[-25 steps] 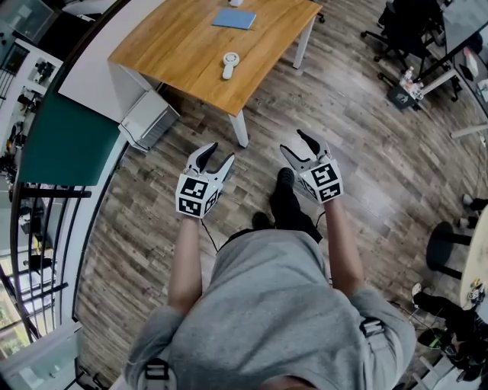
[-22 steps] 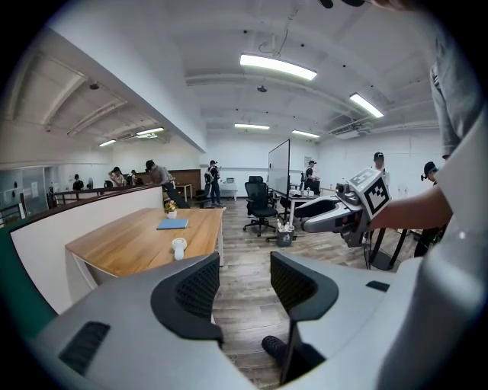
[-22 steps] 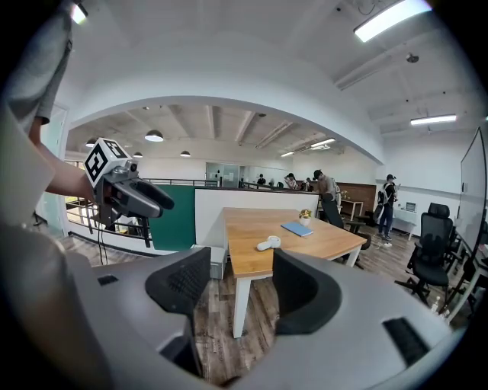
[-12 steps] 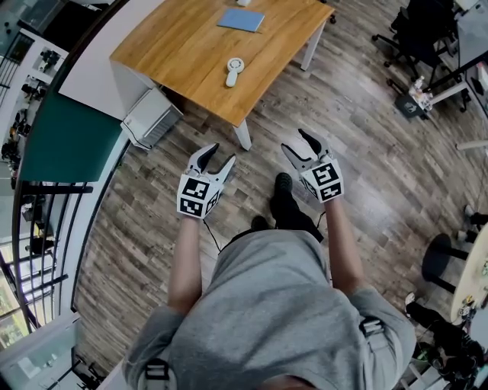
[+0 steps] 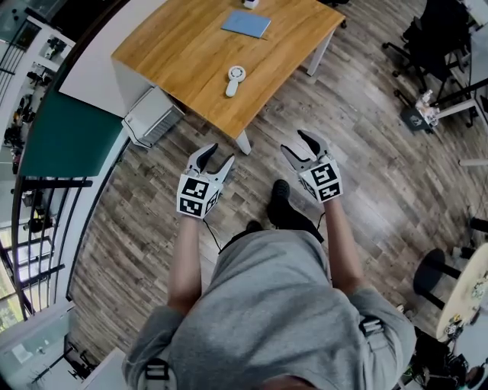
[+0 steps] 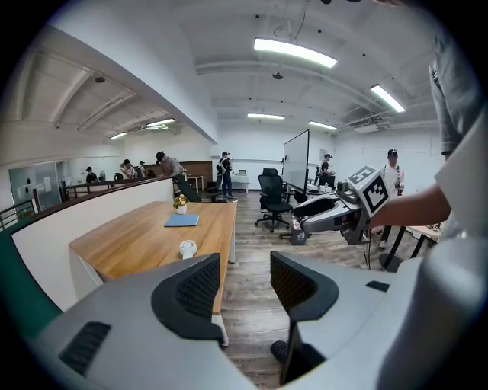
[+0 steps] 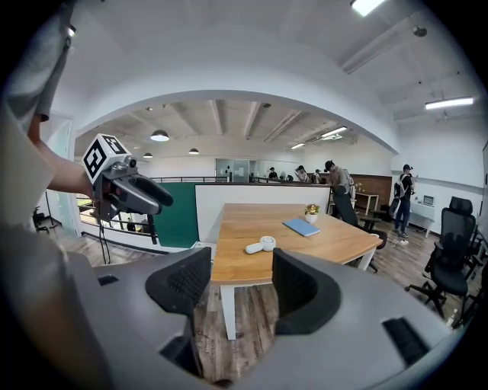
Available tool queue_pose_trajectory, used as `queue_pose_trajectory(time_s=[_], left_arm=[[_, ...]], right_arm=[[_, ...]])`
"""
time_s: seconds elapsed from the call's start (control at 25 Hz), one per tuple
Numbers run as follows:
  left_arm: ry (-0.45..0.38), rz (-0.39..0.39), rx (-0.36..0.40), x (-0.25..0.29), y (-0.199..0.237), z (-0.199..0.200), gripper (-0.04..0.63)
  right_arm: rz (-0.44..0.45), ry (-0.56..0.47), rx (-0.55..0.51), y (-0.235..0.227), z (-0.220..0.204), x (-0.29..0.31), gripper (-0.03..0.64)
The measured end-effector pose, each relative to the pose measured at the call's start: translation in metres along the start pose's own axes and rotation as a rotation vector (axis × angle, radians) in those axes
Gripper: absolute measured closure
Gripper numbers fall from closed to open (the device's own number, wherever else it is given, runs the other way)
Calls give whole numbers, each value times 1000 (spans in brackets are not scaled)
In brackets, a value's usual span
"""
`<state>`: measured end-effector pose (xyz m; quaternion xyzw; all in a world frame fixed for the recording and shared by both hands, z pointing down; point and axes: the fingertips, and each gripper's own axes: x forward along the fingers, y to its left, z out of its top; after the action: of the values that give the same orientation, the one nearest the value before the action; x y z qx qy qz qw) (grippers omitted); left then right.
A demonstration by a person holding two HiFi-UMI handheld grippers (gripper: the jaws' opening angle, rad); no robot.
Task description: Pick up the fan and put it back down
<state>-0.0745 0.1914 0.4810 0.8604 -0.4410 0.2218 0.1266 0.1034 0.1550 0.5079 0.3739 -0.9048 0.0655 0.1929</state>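
Note:
A small white hand fan [image 5: 233,78] lies on the wooden table [image 5: 183,53], near its front edge; it also shows in the left gripper view as the fan [image 6: 187,248] and in the right gripper view as the fan [image 7: 261,244]. My left gripper [image 5: 214,157] hangs over the floor short of the table's corner, open with nothing between its jaws. My right gripper [image 5: 300,147] is beside it, also open and empty. Both point toward the table, well apart from the fan.
A blue notebook [image 5: 246,23] lies farther back on the table, with a small potted plant [image 7: 311,211] beyond it. A white cabinet [image 5: 150,116] stands under the table's left side. Office chairs [image 5: 435,42] and people stand around the room. A railing [image 5: 46,228] runs at left.
Both grippers and the person have advanced toward the table, which now sits lower and closer in the head view. The jaws stand as before.

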Motion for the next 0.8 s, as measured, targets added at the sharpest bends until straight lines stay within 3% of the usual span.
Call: queue_pose_trajectory(time_s=[0.8], left_arm=[[25,157,-63,77,30,38,374]], right_arm=[[152,-7,-33,-95,15,69,362]])
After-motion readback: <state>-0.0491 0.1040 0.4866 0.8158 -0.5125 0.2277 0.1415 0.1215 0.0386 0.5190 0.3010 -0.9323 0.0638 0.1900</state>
